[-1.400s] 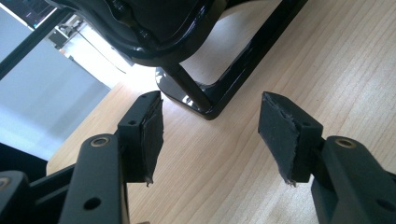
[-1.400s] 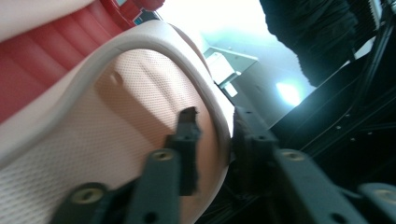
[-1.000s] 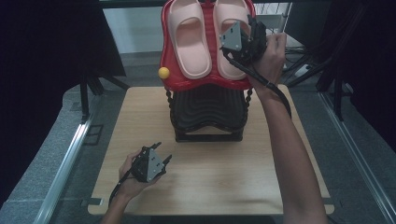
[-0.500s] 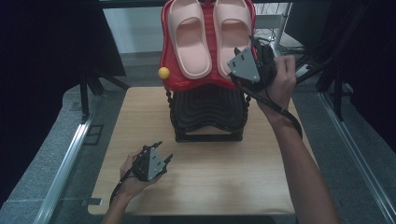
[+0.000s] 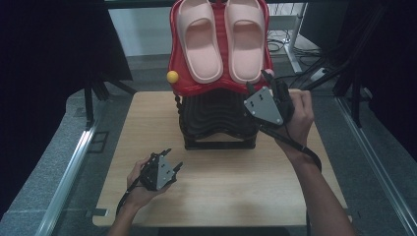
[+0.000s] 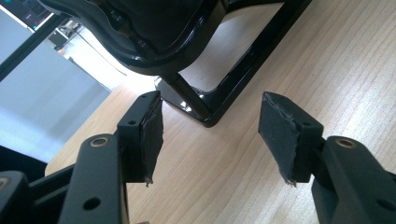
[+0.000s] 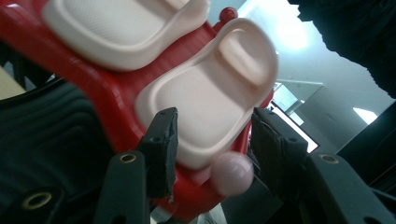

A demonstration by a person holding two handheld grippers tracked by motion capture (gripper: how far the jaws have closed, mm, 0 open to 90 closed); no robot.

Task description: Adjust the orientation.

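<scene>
A two-tier shoe rack stands at the table's far middle, with a red upper tray [image 5: 184, 86] over a black lower tier [image 5: 216, 115]. Two pink slippers [image 5: 199, 42] [image 5: 243, 39] lie on the red tray. My right gripper [image 5: 271, 81] is at the tray's lower right corner, open. In the right gripper view its jaws [image 7: 215, 121] straddle a pink ball knob [image 7: 232, 172] just under the right slipper [image 7: 210, 102]. My left gripper [image 5: 173, 158] rests low over the table's near left, open and empty [image 6: 212, 107], facing the rack's black foot [image 6: 205, 114].
A yellow ball knob [image 5: 172, 76] sticks out at the red tray's left corner. The wooden table [image 5: 221, 187] is bare in front of the rack. Metal rails [image 5: 74, 162] run along both sides, and cables lie on the floor at the far right [image 5: 314, 73].
My right gripper has come down from the top of the right slipper to the red tray's lower right corner. The left gripper has stayed in place.
</scene>
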